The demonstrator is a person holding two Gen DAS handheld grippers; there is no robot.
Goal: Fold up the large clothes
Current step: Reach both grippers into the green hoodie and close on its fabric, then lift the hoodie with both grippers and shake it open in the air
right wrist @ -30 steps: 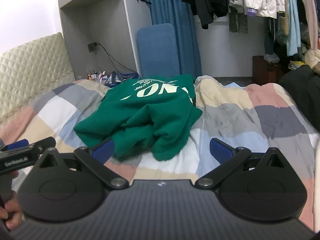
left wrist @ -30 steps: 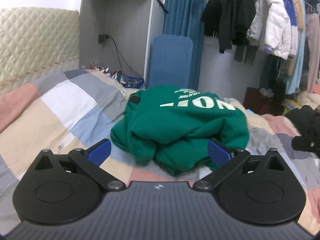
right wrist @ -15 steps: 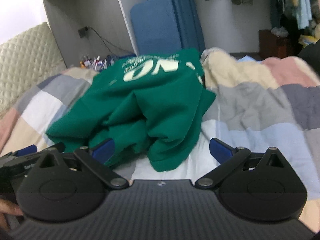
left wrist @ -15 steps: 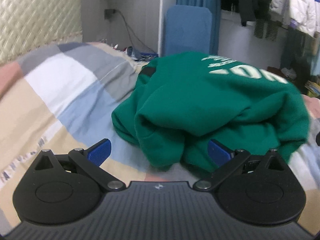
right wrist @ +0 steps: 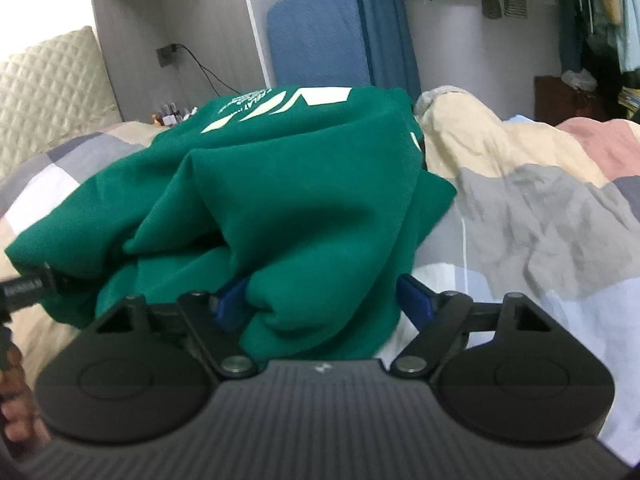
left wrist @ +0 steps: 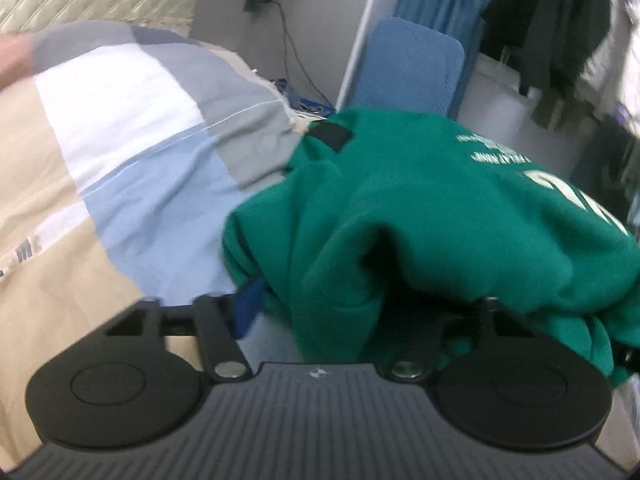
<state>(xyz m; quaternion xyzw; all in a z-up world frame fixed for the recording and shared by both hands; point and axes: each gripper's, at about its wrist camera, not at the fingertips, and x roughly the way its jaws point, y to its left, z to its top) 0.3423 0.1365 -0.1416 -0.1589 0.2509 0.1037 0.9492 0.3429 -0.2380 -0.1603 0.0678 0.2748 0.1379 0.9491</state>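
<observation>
A crumpled green sweatshirt (left wrist: 432,216) with white lettering lies in a heap on the patchwork duvet (left wrist: 120,152). My left gripper (left wrist: 344,312) is pushed into the heap's near left edge; its jaws stand apart with folds of green cloth between them, and the right finger is hidden under cloth. In the right wrist view the sweatshirt (right wrist: 280,184) fills the middle. My right gripper (right wrist: 320,304) is open, with the near hem lying between its blue fingers (right wrist: 414,294). The left gripper's tip (right wrist: 24,286) shows at the left edge of that view.
The duvet (right wrist: 540,216) spreads right, wrinkled. A quilted headboard (right wrist: 48,92) is at the left, a grey cabinet (right wrist: 188,32) and blue padded board (right wrist: 320,36) behind the bed. Hanging clothes (right wrist: 580,12) fill the right. Small bottles (right wrist: 172,114) sit beside the bed.
Both grippers have moved forward into the sweatshirt's near edge; cloth now lies between their fingers. The jaws have narrowed a little. The sweatshirt looks larger and closer in both views.
</observation>
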